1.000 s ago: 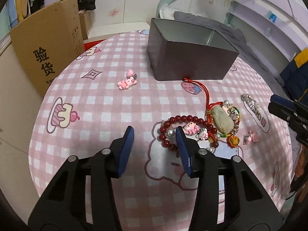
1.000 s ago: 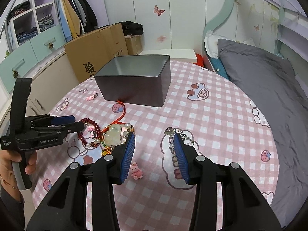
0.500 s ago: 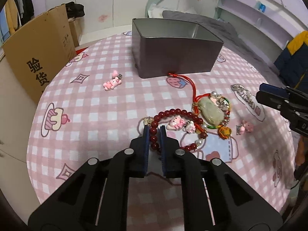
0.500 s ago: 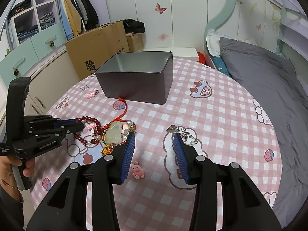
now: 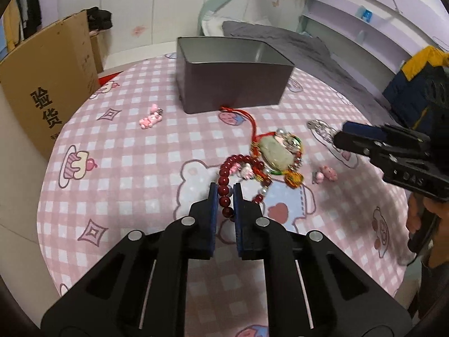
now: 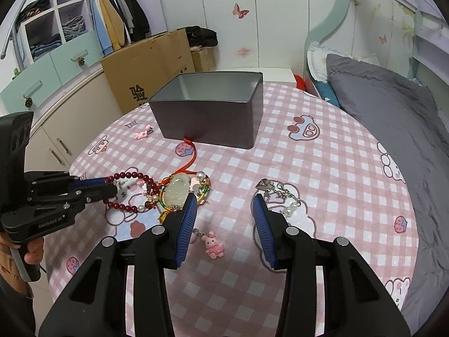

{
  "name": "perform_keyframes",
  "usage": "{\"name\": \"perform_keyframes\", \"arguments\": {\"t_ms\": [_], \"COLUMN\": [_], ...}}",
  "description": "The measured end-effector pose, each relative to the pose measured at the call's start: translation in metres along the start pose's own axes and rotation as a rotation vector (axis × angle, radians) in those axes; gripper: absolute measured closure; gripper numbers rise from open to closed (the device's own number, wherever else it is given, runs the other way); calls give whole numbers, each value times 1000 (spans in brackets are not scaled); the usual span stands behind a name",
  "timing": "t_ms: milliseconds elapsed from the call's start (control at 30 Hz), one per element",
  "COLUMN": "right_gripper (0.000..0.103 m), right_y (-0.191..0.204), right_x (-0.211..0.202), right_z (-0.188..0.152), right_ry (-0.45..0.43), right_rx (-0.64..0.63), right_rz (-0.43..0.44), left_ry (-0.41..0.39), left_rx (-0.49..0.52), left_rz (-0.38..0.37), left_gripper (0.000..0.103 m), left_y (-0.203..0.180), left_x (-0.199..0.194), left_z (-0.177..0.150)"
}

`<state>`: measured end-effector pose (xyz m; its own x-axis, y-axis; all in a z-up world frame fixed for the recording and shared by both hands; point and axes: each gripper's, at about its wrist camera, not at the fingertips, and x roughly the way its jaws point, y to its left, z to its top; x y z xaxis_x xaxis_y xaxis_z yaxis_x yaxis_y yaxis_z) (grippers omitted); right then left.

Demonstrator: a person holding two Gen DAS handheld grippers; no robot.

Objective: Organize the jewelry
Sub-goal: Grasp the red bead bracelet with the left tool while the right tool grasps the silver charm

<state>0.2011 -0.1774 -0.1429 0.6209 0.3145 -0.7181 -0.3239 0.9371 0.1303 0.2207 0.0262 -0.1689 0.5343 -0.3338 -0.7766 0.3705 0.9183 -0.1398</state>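
Observation:
My left gripper (image 5: 225,189) is shut on the dark red bead bracelet (image 5: 224,181), which lies on the pink checked tablecloth; it also shows in the right wrist view (image 6: 127,207). A jade pendant on a red cord (image 5: 276,151) lies tangled beside the bracelet. An open grey tin box (image 5: 233,74) stands behind. My right gripper (image 6: 224,205) is open and empty above the cloth, between the pendant (image 6: 176,191) and a silver chain bracelet (image 6: 279,193). A pink bunny charm (image 6: 213,245) lies just under it.
A second pink charm (image 5: 151,118) lies left of the box. A cardboard carton (image 5: 47,84) stands past the table's left edge. A grey bed (image 6: 393,118) borders the table on the right. The round table edge (image 5: 45,196) is near on the left.
My left gripper went from open to shut on the red bead bracelet and has drawn it slightly, bunching the loop. My right gripper has stayed open, almost still.

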Motion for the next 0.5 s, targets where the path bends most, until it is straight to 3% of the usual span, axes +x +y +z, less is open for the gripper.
{"name": "perform_keyframes", "arguments": {"t_ms": [200, 433, 500], "right_gripper": [64, 68, 73], "right_y": [0, 4, 4], "right_x": [10, 34, 39], "right_z": [3, 9, 10], "right_ry": [20, 69, 78], "right_rx": [16, 26, 31], "right_rz": [37, 74, 87], "left_ry": [37, 45, 44], "left_rx": [5, -9, -13], "left_rz": [47, 20, 18], "left_gripper": [91, 91, 91], "left_y": [2, 5, 7], "left_x": [6, 9, 9], "left_z": [-2, 1, 3]}}
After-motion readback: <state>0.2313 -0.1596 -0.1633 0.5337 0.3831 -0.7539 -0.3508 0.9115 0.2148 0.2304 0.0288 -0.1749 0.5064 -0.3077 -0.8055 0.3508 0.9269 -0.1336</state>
